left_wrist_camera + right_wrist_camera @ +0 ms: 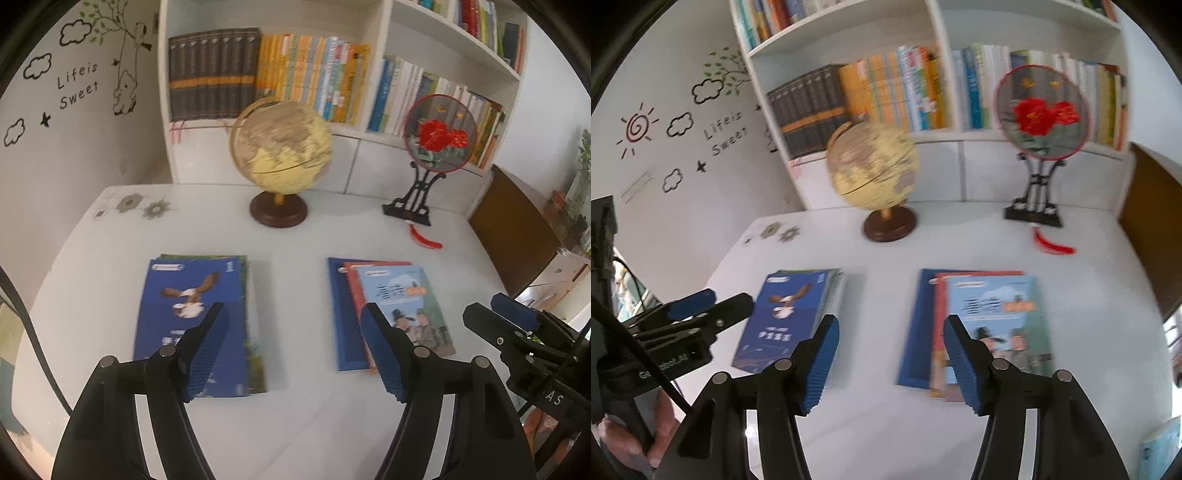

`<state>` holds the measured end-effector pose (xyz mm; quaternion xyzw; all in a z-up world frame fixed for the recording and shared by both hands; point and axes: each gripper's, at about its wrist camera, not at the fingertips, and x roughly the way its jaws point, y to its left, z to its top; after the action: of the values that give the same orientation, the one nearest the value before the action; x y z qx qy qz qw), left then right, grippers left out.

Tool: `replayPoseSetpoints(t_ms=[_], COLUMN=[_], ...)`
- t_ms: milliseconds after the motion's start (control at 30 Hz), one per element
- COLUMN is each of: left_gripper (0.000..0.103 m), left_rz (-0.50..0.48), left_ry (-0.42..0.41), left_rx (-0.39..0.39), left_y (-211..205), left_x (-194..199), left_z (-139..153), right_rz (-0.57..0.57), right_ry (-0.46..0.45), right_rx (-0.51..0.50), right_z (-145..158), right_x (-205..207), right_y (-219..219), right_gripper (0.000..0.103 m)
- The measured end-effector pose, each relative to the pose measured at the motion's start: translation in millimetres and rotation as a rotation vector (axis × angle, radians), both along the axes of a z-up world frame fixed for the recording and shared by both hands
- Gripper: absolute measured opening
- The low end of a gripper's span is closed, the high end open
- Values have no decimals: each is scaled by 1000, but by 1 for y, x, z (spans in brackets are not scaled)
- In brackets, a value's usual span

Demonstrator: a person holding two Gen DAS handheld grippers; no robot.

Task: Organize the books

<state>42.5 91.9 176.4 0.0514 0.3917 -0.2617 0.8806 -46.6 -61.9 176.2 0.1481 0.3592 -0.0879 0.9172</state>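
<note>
Two book stacks [195, 325] [388, 314], one globe [280, 142], one fan ornament [439, 133], two claws [295, 350] [890, 363]

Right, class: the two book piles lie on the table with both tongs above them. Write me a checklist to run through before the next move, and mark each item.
1. Left tongs open, nothing between them: ok.
2. Right tongs open, nothing between them: ok.
3. Eagle-cover pile squared up: ok, though its edges are blurred.
4. Right-hand pile squared up: not ok, its three covers are staggered.
5. Globe and round fan on its stand stand behind both piles, apart from them: ok.
6. Free slot on the bookshelf: cannot tell.
</note>
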Motion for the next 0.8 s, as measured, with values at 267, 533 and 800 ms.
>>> replayPoseSetpoints(t_ms=[267,533,800], left_gripper=[87,87,87], left_rz=[-33,-86,-133], left_ry=[91,132,164], left_rx=[-27,-5,33], left_y=[-58,-99,-122], left_x=[-23,-40,-48], left_z=[-29,-59,-82], right_rz=[-108,-170,-100], right_ry=[-4,41,94], right_rx=[49,86,92], right_z=[-1,-17,-44], right_x=[-44,-73,-62], right_y=[-77,-127,-136], right_gripper=[78,78,70])
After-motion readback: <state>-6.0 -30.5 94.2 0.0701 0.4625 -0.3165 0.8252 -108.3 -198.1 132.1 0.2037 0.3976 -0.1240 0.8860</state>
